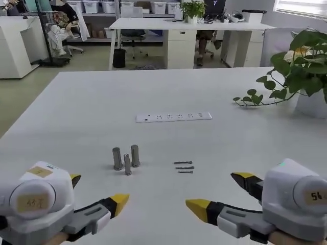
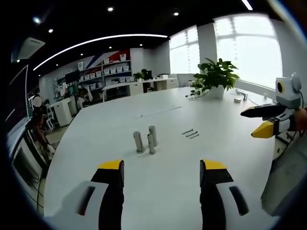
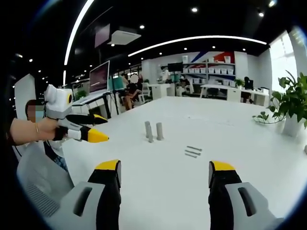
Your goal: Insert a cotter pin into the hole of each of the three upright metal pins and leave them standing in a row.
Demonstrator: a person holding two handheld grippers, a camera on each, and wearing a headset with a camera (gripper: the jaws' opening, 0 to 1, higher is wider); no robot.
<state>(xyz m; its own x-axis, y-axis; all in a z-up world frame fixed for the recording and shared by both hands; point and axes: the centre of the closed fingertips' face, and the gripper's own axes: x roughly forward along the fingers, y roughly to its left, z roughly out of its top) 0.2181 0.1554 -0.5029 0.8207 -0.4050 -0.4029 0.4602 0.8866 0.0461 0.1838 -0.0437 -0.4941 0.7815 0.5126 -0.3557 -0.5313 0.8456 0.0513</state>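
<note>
In the head view, three short grey metal cylinder pins stand upright on the white matte tabletop, long axes vertical. They are bunched in a tight triangle, not a row. Just to their right, three small dark cotter pins lie flat and parallel, one behind the other, with their long axes running left to right. Farther back lies a long white power strip, and a leafy green potted plant sits at the table's right edge. Beyond the table we see an office with white desks and shelves. The left gripper and right gripper hover at the near edge, yellow-tipped jaws spread wide and holding nothing. Bare table lies between them and the parts.

In the left gripper view, the left gripper shows its jaws wide apart. The metal pins stand straight ahead, with the cotter pins to their right. The right gripper enters from the right, and the plant stands near bright windows.

In the right gripper view, the right gripper also has its jaws wide. The metal pins stand ahead, and the cotter pins lie nearer and to the right. The left gripper is at the left, and ceiling lights run overhead.
</note>
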